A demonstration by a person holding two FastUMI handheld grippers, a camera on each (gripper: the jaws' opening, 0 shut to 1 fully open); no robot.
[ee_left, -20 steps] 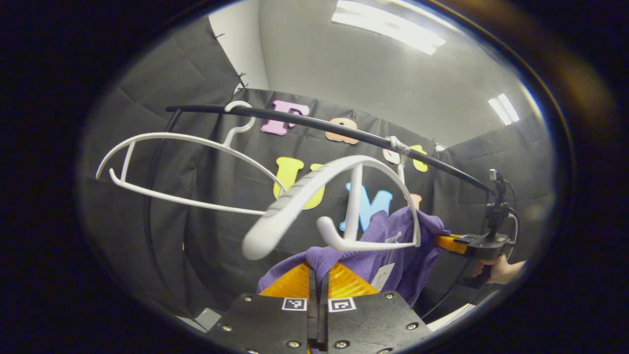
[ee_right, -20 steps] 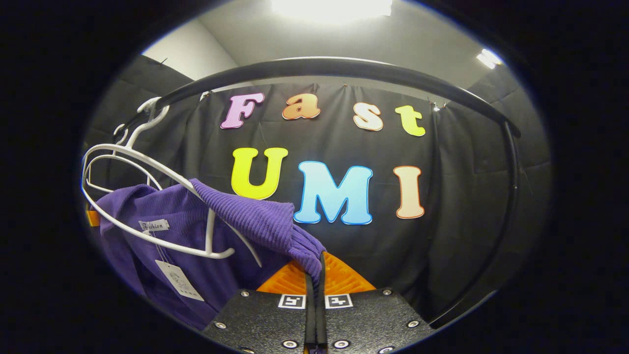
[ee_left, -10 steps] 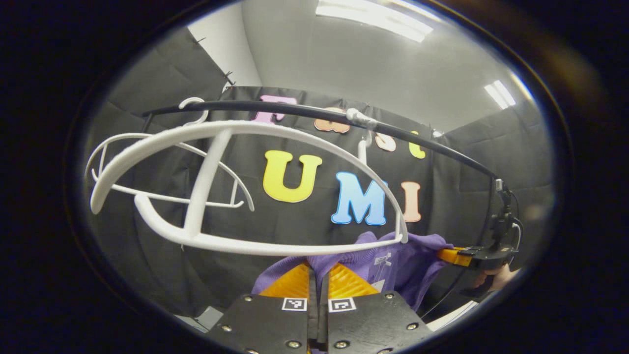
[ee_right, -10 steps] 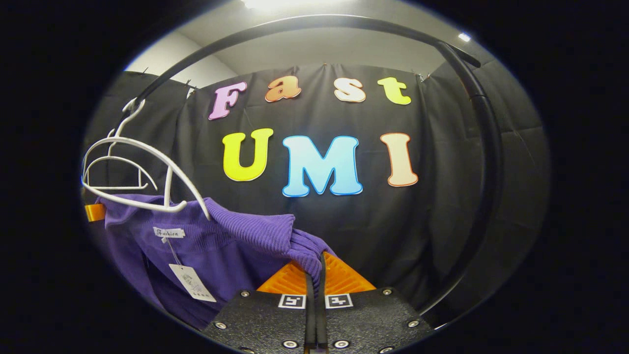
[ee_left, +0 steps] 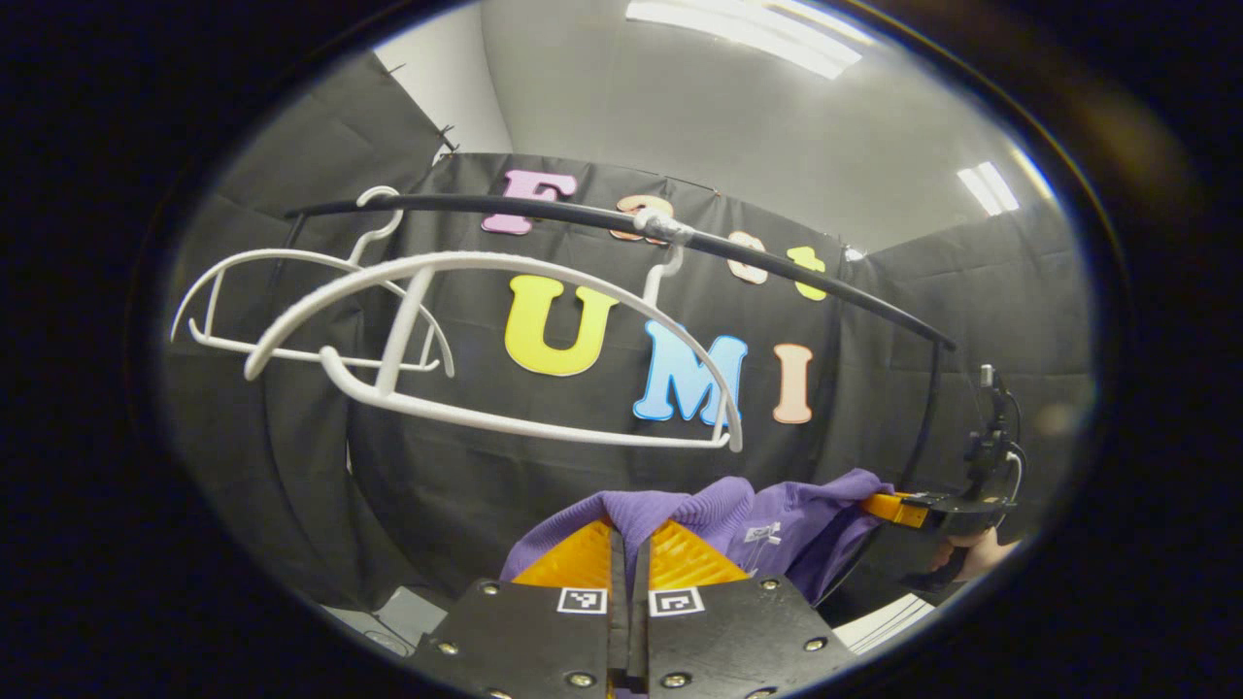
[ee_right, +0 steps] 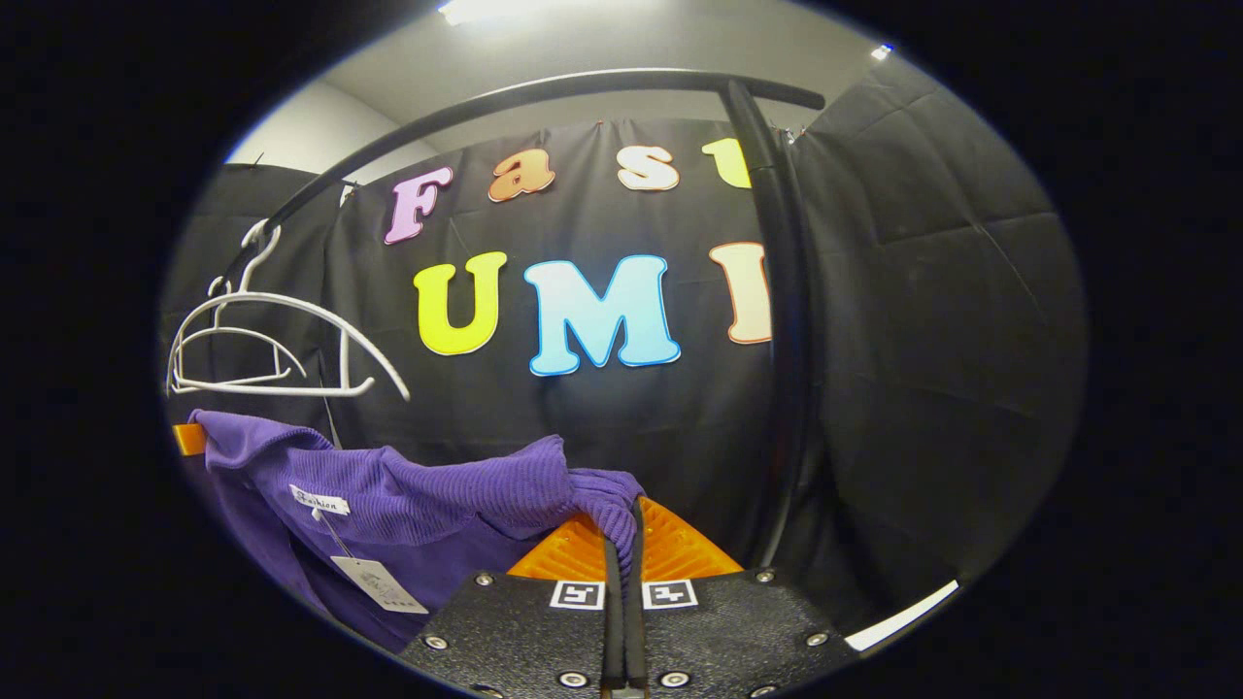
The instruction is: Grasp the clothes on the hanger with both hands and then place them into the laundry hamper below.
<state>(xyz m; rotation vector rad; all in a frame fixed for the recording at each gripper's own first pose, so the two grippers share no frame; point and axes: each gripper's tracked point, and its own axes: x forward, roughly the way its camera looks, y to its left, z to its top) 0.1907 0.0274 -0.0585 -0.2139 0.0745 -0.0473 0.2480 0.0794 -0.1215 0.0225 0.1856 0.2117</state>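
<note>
Left gripper view: left gripper (ee_left: 629, 544) closed on purple garment (ee_left: 767, 524), hanging below white hanger (ee_left: 486, 340) on black rail (ee_left: 621, 221); far right gripper (ee_left: 889, 507) pinches its other end

Right gripper view: right gripper (ee_right: 626, 544) closed on garment (ee_right: 408, 505), clear of the hangers (ee_right: 282, 340)

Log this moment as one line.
purple knit garment off white plastic hanger | left gripper shut on it | right gripper shut on it
</note>
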